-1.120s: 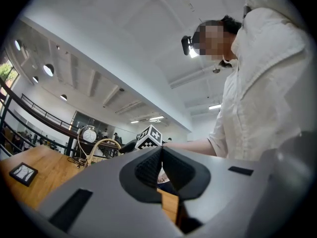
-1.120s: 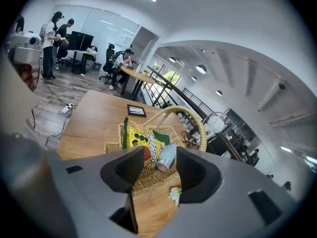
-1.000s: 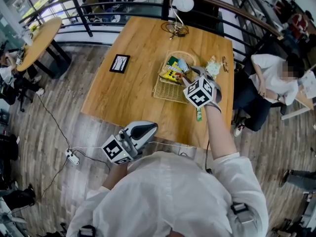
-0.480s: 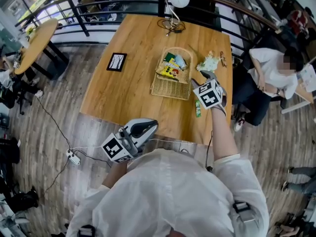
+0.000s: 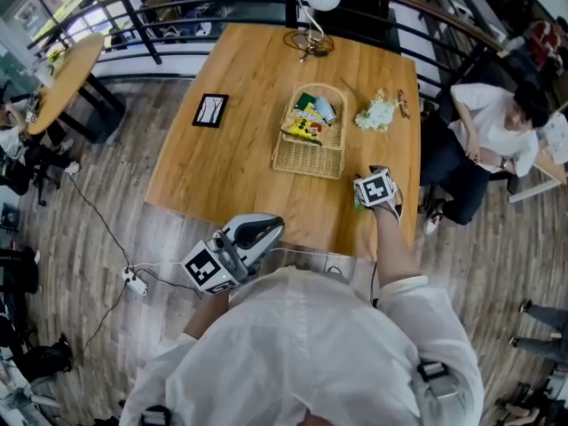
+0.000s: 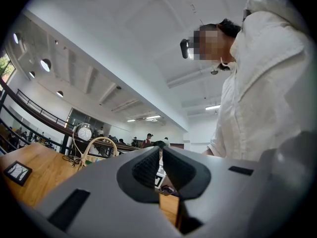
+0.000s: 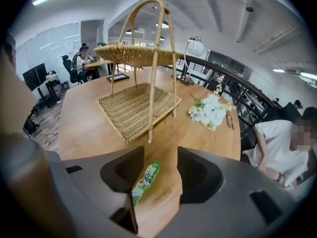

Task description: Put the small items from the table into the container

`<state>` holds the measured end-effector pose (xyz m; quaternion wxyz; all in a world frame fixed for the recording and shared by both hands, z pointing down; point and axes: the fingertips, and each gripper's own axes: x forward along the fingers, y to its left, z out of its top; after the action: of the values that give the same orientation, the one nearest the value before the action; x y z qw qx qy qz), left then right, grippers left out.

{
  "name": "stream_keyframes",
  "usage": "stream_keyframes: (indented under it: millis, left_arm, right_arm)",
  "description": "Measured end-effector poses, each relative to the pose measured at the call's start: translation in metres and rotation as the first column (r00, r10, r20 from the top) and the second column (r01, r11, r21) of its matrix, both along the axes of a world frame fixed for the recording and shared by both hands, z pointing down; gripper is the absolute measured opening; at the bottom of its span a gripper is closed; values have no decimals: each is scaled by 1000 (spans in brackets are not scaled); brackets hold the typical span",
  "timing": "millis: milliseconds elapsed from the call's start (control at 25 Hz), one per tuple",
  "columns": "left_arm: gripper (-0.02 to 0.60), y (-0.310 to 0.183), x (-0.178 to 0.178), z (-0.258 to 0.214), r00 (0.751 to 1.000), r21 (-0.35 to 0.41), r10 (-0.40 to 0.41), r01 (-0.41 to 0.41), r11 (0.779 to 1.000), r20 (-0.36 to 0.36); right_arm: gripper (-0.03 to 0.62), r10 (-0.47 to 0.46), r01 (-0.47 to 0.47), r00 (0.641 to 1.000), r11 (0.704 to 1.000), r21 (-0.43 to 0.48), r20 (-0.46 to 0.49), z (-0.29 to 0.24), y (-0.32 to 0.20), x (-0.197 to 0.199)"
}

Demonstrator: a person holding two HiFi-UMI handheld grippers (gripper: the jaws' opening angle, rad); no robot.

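Observation:
A wicker basket with a hoop handle stands mid-table and holds snack packets. In the right gripper view the basket is just beyond the jaws. A slim green packet lies flat on the wood between the jaws, nearer the left one, and the pads do not press on it. My right gripper is open and tilted down. In the head view my right gripper sits low at the table's near right and covers most of the packet. My left gripper is shut and empty off the table's near edge; its jaws point level.
White flowers lie right of the basket, also ahead of the jaws. A black framed picture lies at the left and a globe lamp at the far edge. A seated person is beside the table's right edge.
My right gripper has dropped from above the basket toward the near right of the table, over the green packet. The left gripper has stayed where it was.

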<state>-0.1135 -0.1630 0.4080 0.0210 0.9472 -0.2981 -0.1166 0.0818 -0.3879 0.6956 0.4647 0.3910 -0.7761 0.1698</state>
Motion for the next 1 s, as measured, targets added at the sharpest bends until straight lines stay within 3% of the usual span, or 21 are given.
stream_keyframes:
  millis: [160, 720, 800, 920, 1000]
  left_arm:
    - [9, -1, -1, 1, 1000, -5, -9, 9, 1000, 5]
    - [9, -4, -6, 5, 999, -26, -35, 36, 999, 24]
    - [9, -4, -6, 6, 999, -27, -41, 42, 999, 24]
    - [9, -5, -10, 6, 998, -26, -55, 56, 998, 25]
    - [9, -6, -11, 7, 998, -28, -56, 57, 998, 27]
  right_arm:
    - [198, 52, -56, 996, 997, -54, -66, 24, 8, 15]
    - [196, 106, -124, 985, 984, -131, -139, 70, 12, 28]
    - [196, 114, -131, 987, 981, -146, -117, 79, 18, 30]
    - [191, 120, -116, 993, 976, -187, 10, 84, 26, 14]
    - [123, 94, -85, 995, 976, -203, 35, 83, 29, 7]
